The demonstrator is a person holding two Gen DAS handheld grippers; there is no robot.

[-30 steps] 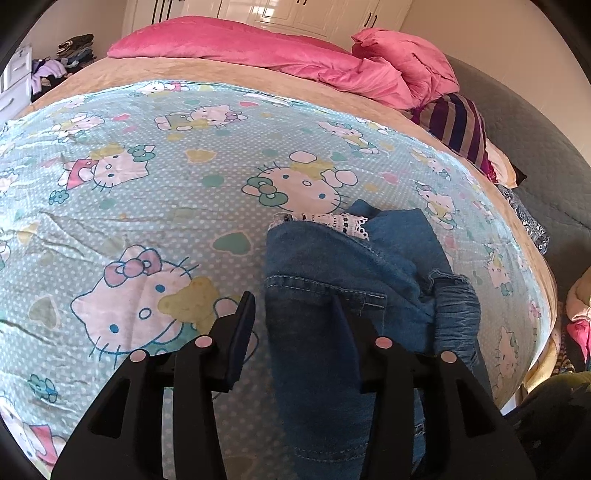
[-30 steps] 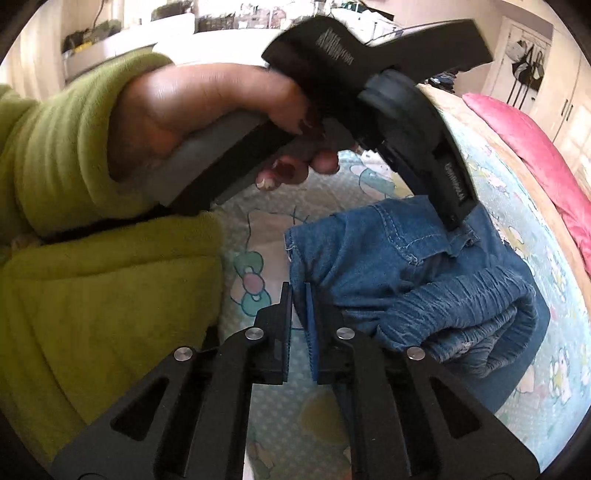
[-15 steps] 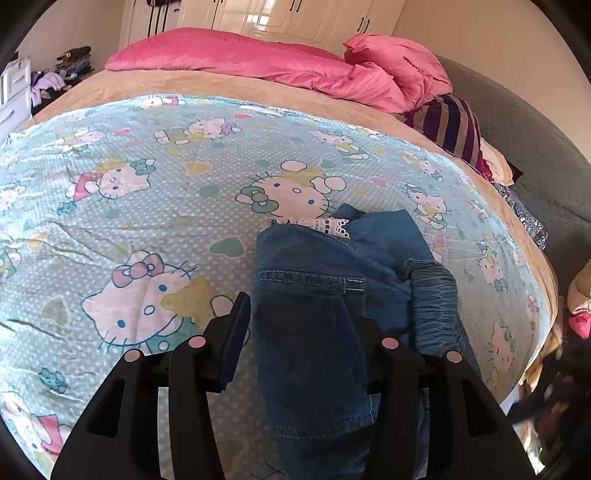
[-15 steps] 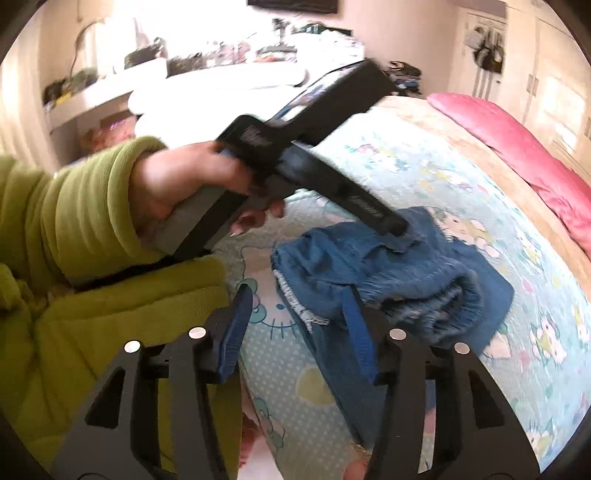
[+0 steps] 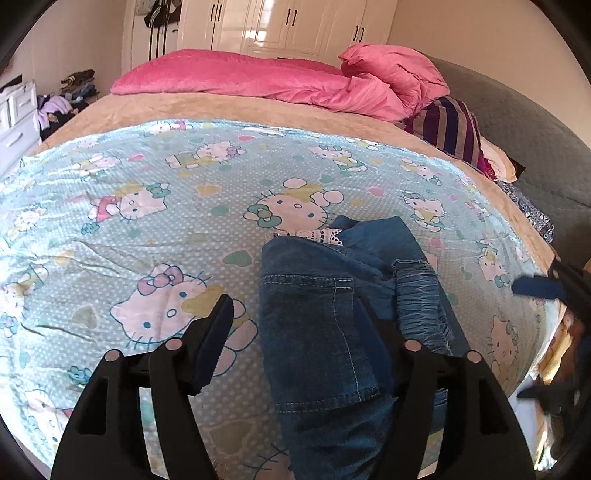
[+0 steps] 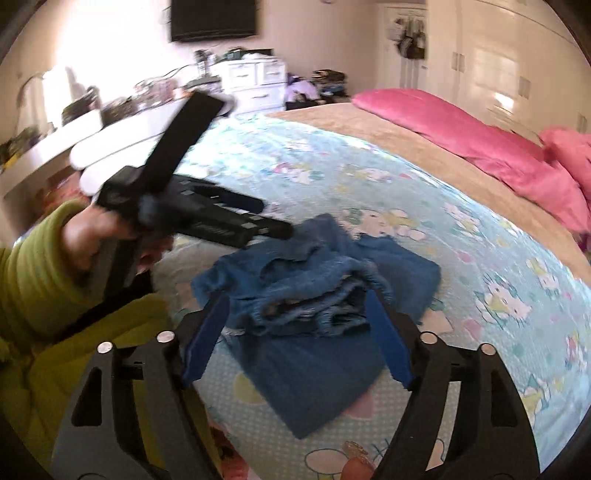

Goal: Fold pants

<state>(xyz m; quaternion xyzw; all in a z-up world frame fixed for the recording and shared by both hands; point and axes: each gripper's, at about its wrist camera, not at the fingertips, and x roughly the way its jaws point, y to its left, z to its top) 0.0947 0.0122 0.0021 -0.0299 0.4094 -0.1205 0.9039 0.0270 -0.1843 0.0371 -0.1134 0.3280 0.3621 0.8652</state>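
Blue denim pants [image 5: 332, 314] with a white lace hem lie bunched and partly folded on the cartoon-cat bedsheet [image 5: 147, 206]. My left gripper [image 5: 299, 321] is open and empty, held just above the pants near the bed's front edge. My right gripper [image 6: 295, 332] is open and empty, hovering over the elastic waistband side of the pants [image 6: 314, 291]. The left gripper [image 6: 273, 230] shows in the right wrist view, held in a hand with a green sleeve. The right gripper's blue pad shows at the left wrist view's right edge [image 5: 535, 288].
Pink duvet and pillows [image 5: 280, 81] lie at the far end of the bed. Striped cloth [image 5: 450, 129] lies by the grey headboard [image 5: 535, 140]. White drawers [image 6: 255, 81] and a cluttered desk [image 6: 85, 122] stand beyond the bed, with white wardrobes [image 5: 288, 26] behind.
My right gripper opened, let go of the pants and pulled back and up. My left gripper also rose and drew back from the pants. The pants now lie free on the sheet.
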